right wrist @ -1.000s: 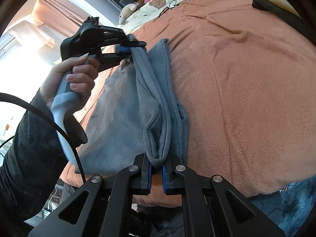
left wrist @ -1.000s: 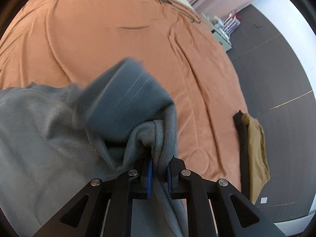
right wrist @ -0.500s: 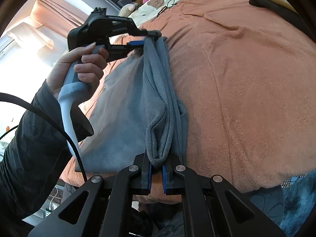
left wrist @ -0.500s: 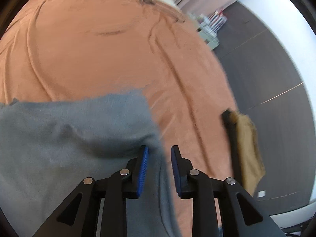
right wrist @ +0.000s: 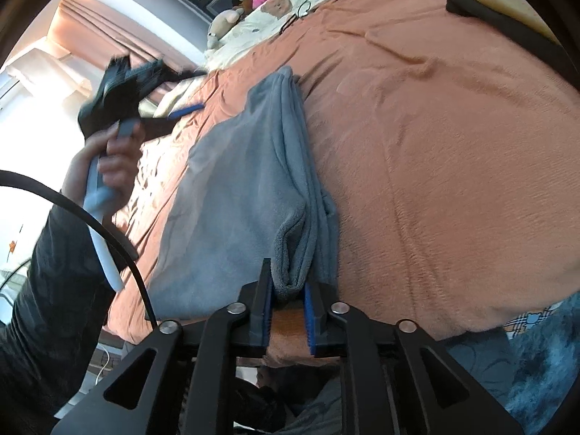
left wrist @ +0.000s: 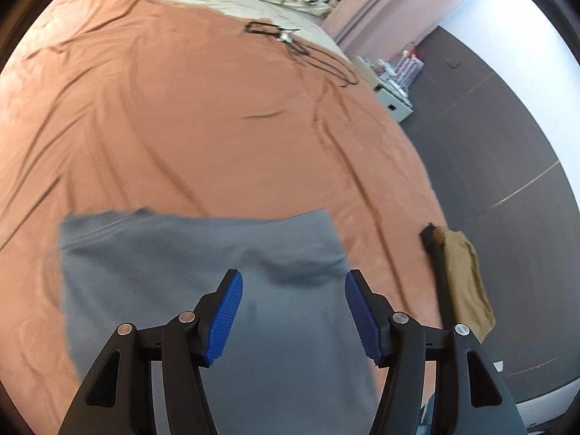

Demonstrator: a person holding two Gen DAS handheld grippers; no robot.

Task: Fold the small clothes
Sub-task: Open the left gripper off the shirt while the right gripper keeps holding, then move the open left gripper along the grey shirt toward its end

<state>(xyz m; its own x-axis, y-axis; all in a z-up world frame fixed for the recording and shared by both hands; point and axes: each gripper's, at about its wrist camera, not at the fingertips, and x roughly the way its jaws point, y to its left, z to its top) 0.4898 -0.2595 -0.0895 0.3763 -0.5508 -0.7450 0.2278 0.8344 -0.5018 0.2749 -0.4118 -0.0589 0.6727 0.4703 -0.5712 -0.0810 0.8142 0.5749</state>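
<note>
A grey fleece garment (left wrist: pixel 203 275) lies folded flat on the orange bedspread (left wrist: pixel 188 116). My left gripper (left wrist: pixel 293 311) is open and empty, held above the garment's near part. In the right wrist view the garment (right wrist: pixel 253 188) lies in a long fold with stacked edges on its right side. My right gripper (right wrist: pixel 288 304) has its blue pads slightly parted around the garment's near folded corner, which sits loosely between them. The left gripper (right wrist: pixel 174 94) shows blurred at the upper left, lifted away from the cloth.
A tan and black folded garment (left wrist: pixel 460 282) lies at the bed's right edge; it also shows in the right wrist view (right wrist: pixel 500 11). A black cable and glasses (left wrist: pixel 290 43) lie far up the bed. Pillows and soft toys (right wrist: pixel 268 3) sit at the headboard.
My left gripper let go of the garment's corner, opened wide and pulled back. The lifted fold dropped flat onto the bed. My right gripper's pads have parted around the near corner.
</note>
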